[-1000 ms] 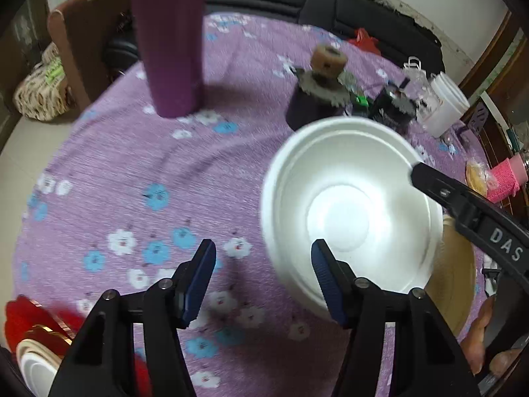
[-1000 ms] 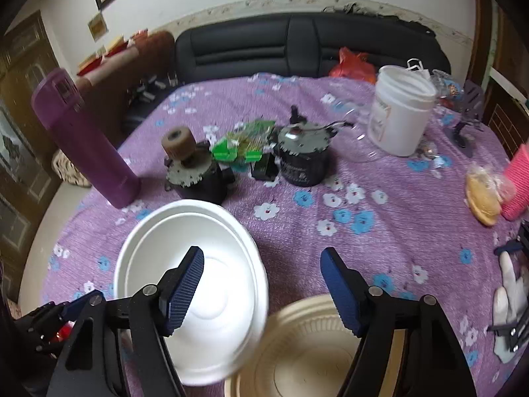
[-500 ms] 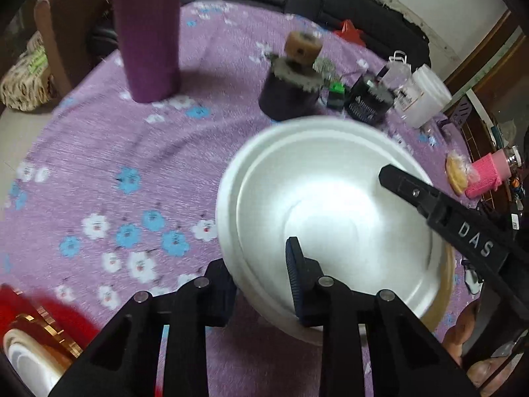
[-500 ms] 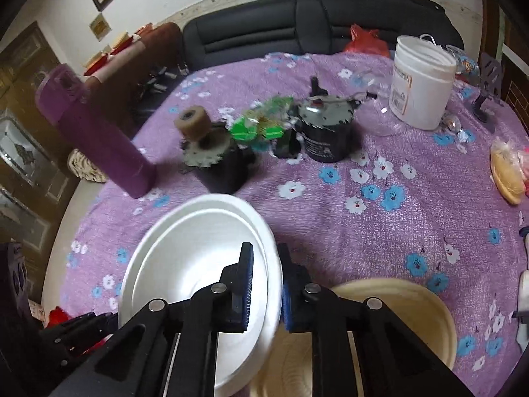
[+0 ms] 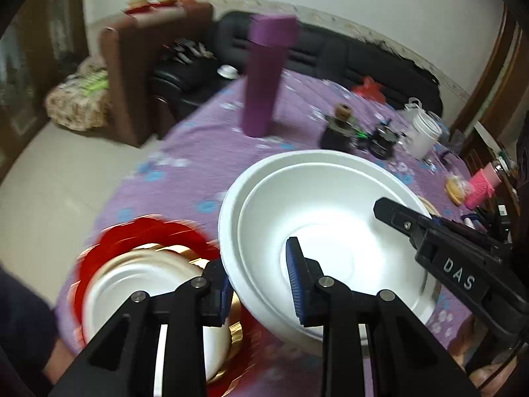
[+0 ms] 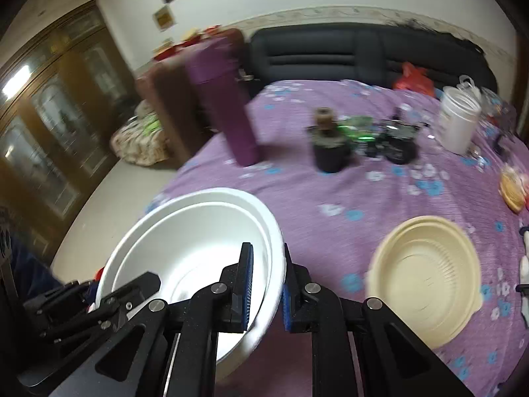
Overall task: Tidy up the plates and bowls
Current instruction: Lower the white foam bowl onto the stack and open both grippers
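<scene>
A white foam bowl (image 5: 330, 218) is held off the purple table by both grippers. My left gripper (image 5: 261, 287) is shut on its near rim. My right gripper (image 6: 267, 287) is shut on the opposite rim of the same bowl (image 6: 198, 238); its black arm shows at the right in the left wrist view (image 5: 463, 264). A red and gold plate stack with a white bowl on top (image 5: 145, 278) lies below left of the held bowl. A cream bowl (image 6: 426, 271) sits on the table to the right.
A tall purple flask (image 5: 264, 79) stands behind the bowl. Two dark motor-like objects (image 6: 330, 145), a white tub (image 6: 458, 122) and a wrapped bun (image 6: 512, 192) stand further back. The table edge and floor lie to the left.
Both grippers closed on the white bowl's rims and lifted it leftward, off the cream bowl, toward the red plate stack.
</scene>
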The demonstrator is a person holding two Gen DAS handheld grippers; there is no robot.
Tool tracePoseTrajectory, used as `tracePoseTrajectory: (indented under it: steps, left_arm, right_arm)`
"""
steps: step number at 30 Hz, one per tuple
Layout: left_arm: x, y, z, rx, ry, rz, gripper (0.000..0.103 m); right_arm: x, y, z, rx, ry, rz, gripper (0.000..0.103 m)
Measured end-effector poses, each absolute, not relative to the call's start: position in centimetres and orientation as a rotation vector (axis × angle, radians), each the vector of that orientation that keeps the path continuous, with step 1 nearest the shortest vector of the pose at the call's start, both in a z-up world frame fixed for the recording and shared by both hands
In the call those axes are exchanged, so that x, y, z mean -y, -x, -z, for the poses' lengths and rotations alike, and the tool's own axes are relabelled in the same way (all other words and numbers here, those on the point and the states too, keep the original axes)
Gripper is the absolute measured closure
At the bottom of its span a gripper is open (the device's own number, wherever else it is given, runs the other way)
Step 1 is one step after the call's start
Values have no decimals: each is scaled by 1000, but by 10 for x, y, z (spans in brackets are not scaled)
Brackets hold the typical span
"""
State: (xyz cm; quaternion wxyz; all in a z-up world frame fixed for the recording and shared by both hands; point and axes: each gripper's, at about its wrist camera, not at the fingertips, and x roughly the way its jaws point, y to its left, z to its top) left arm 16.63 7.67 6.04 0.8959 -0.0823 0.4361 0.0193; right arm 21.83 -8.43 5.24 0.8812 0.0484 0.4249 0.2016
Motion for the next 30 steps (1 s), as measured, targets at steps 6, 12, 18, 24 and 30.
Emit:
tracePoseTrajectory:
  steps: [6,12,18,24,30]
  left_arm:
    - [-122,-113,-65,-841,182,-135,75]
    - [-154,-93,-50,-818,157,-245,75]
    - [-178,-92,-31,-828,153,-314,75]
    - [-185,-88,-23,-814,121,-374,52]
    - [-189,-77,-31,-770,134,-406,36]
  right_arm:
    - [28,-174,-49,-882,-23,-509,87]
    - [-18,-155,-25,-906,30,-533,86]
    - [-46,-150,-1,-939,60,-525,85]
    - [-63,-139,6,-908,92,-516,82]
    - [-61,-131,1,-842,88,-498,51]
